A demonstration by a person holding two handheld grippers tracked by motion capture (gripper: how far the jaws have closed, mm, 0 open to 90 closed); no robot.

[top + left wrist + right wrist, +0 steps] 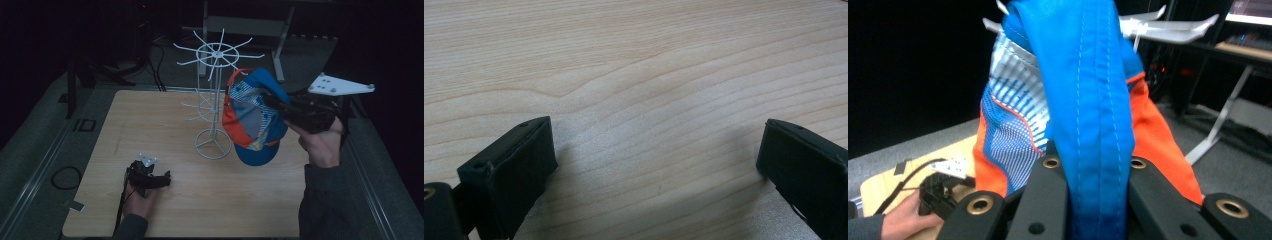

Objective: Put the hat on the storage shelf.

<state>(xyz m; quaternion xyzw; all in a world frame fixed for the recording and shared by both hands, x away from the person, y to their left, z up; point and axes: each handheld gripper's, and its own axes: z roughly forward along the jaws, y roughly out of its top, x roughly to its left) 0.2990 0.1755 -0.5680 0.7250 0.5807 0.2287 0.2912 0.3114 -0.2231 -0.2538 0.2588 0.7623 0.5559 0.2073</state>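
Counter (pixel 200 200) of pale wood fills the middle of the high view, with a white wire rack (pixel 214 100) standing upright at its centre-far part, its round base on the wood and spokes fanning out at the top. The right gripper (pixel 272 100) is raised above the right side of the counter, its fingers clamped on a blue, orange and white cap (pixel 252 117). The cap hangs in the air just right of the rack, its top close to the rack's upper spokes, its lower edge clear of the wood. The left gripper (pixel 162 179) lies low at the near left of the counter, held in the person's left hand (pixel 140 197), well apart from the cap and the rack.

In the left gripper view, two black fingers (pixel 511 170) stand wide apart, one at each lower corner, with bare wood grain of the counter (pixel 649 90) between them and nothing held.

In the right gripper view, the right gripper (pixel 1090 170) has its fingers (pixel 1045 195) pressed together on a blue stitched band of the cap (pixel 1088 100), which rises straight up from them. Orange and blue-white striped panels spread to either side. White spokes of the rack (pixel 1168 30) show just behind the cap's top. Far off at the lower left, the left hand (pixel 903 222) rests on the counter with the left gripper (pixel 940 187).
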